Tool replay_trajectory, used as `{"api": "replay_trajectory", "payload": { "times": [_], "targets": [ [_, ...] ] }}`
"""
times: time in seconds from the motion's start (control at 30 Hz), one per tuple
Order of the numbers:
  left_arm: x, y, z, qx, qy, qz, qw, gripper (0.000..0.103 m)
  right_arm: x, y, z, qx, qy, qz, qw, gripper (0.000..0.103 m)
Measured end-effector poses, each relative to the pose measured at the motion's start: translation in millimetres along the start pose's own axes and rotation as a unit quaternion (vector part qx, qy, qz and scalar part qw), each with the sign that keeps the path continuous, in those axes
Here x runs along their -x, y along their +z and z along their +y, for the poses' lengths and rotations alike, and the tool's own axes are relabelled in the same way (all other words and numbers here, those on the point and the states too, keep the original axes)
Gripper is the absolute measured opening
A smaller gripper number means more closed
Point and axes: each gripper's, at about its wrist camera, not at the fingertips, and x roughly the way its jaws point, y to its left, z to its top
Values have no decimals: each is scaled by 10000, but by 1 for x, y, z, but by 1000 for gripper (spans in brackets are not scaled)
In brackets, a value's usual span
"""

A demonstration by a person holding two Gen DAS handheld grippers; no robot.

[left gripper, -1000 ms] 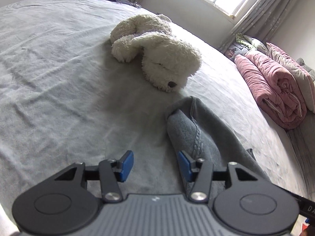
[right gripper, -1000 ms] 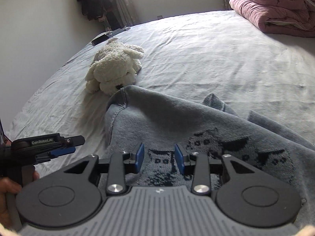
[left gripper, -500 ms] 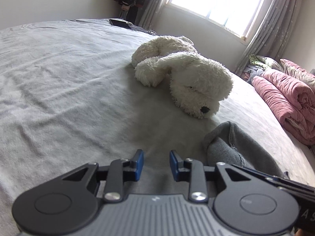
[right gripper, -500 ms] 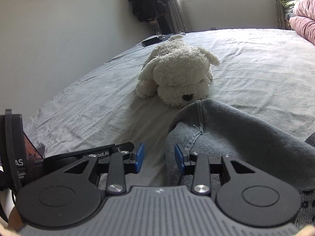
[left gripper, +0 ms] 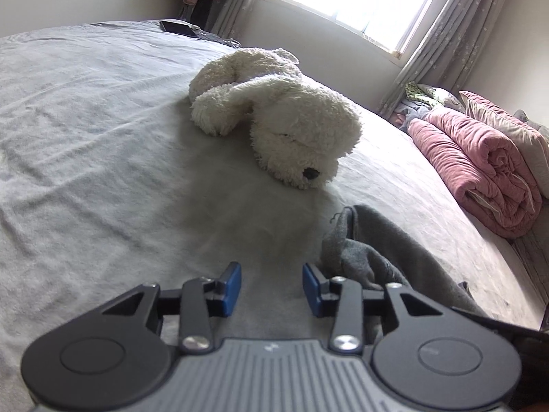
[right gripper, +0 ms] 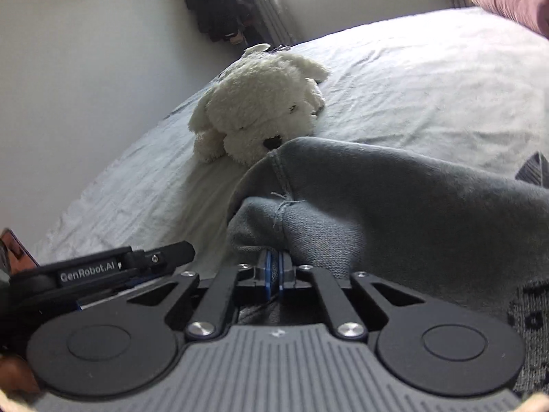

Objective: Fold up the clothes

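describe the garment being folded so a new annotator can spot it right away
Start at the bed with its pale grey sheet and find the white plush dog lying mid-bed. Just in front of the dog's nose lies the grey sweater, darker than the sheet. It alone is pinched between the right gripper pads, with a loose thread at its seam.

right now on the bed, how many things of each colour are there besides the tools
white: 1, the stuffed dog
grey: 1, the sweater
pink: 1, the rolled quilt
black: 1, a flat thing at the far edge, too small to tell what it is
total: 4
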Motion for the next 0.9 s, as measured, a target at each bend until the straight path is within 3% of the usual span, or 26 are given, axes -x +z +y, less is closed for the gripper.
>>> {"api": "replay_trajectory", "payload": {
  "times": [0.13, 0.33, 0.43, 0.57, 0.67, 0.8, 0.9],
  "targets": [
    [-9, 0, -19, -152, -224, 216, 9994, 42, 25, 12, -21, -351, -71, -265, 9990, 2],
    [-29, -1, -44, -304, -847, 703, 9935, 42, 39, 18, -40, -727, -235, -235, 9968, 2],
    [-38, -4, -52, -278, -1113, 874, 9895, 42, 41, 18, -47, -661, -950, -222, 9930, 0],
    [-46, -7, -55, -9, -1317, 912, 9871, 42, 46, 18, -60, -1081, -578, -270, 9921, 1],
    [-47, -8, -60, 188, -1441, 907, 9852, 41, 51, 20, -57, -1038, -417, -396, 9929, 14],
    [-32, -8, -78, -167, -1406, 472, 9888, 41, 60, 23, -55, -1060, -10, -734, 9916, 17],
    [-28, -4, -81, -6, -1541, 218, 9878, 40, 66, 25, -57, -1153, 46, -884, 9894, 40]
  ]
}}
